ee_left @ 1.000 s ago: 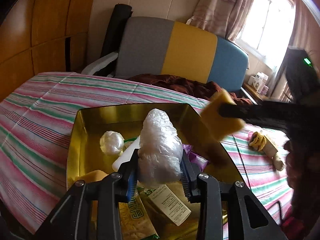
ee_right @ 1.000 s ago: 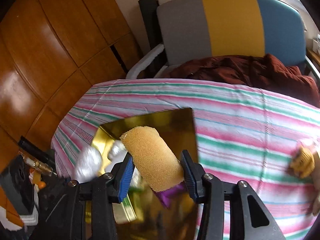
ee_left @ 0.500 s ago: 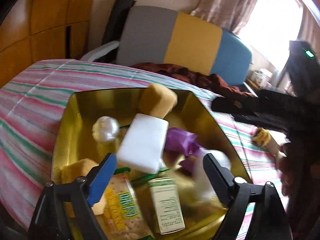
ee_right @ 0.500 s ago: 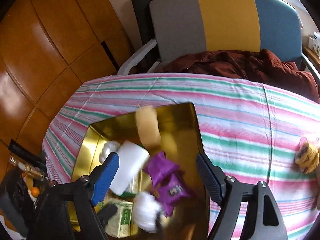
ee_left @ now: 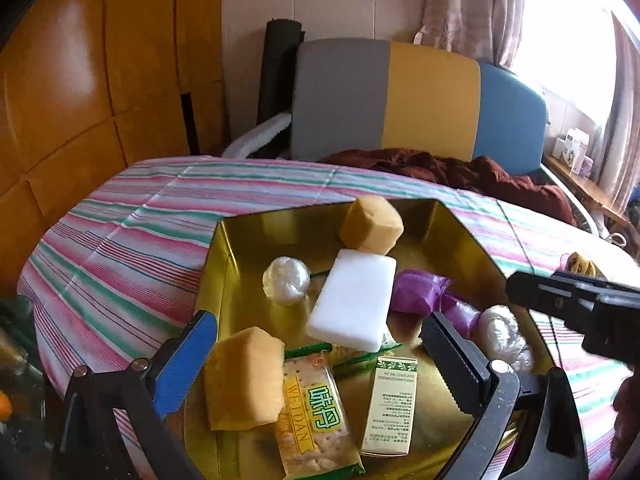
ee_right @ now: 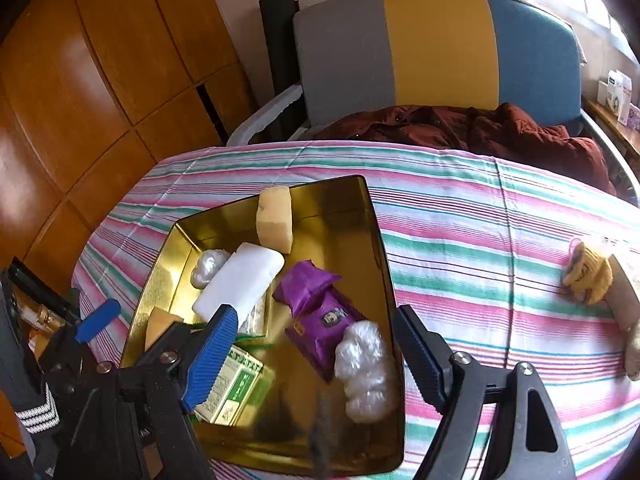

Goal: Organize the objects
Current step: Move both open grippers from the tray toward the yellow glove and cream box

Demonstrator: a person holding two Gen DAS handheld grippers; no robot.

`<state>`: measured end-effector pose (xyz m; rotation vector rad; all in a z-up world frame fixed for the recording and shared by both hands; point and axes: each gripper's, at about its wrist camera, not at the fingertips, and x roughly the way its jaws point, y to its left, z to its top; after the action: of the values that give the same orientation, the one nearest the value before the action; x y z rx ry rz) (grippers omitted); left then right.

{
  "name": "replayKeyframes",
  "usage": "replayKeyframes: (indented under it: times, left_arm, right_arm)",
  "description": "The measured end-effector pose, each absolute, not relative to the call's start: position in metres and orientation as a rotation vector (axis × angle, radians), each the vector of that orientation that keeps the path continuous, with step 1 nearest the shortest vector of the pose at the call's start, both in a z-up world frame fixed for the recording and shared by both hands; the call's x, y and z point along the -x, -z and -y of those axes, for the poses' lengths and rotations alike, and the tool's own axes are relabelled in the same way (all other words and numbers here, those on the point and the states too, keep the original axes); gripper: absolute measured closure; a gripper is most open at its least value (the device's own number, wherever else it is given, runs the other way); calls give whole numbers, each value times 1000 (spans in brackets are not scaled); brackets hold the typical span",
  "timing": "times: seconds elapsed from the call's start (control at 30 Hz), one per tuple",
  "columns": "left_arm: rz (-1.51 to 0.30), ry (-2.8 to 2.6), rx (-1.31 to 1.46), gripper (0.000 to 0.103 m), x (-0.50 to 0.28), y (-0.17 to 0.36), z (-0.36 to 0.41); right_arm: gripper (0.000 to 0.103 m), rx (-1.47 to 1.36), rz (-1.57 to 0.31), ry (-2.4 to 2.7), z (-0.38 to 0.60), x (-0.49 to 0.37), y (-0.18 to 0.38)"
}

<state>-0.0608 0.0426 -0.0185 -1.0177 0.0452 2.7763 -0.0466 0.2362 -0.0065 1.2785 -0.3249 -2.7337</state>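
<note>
A gold tray on the striped bedspread holds a yellow sponge at its far end, a white block, a second yellow sponge, a cracker pack, a small green-and-white box, a purple packet, a small plastic ball and a crumpled clear bag. My left gripper is open and empty above the tray's near end. My right gripper is open and empty over the tray.
A small yellow toy lies on the striped bedspread to the right of the tray. A dark red garment lies by the grey, yellow and blue headboard. Wooden wall panels stand on the left.
My left gripper let go of the clear bag and my right gripper let go of the yellow sponge; both now lie in the tray. Both grippers opened and drew back.
</note>
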Motion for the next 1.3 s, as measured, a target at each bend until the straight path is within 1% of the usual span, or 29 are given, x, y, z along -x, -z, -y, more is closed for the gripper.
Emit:
replayKeyframes:
  times: [0.1,0.2,0.37,0.83,1.3]
  left_arm:
    - [-12,-2796,954,0,52,9,-39]
    - [-53,-2837,901,0,43,1,-40]
    - [-5,-2813,955,0,39,1,-37]
    - [-64,-2797,912,0,22,-5,-50]
    - [-155,-2679,950,0,17,1,-80]
  right_arm:
    - [22,-1277,329,2742,-237,41,6]
    - [21,-1265,345,2749,-239,34,4]
    - [21,-1247,350,2765,-242,24,1]
    - [21,-1244,383,2834,-271,-5,-1]
    - [21,-1339,451,2919,-334,-33,11]
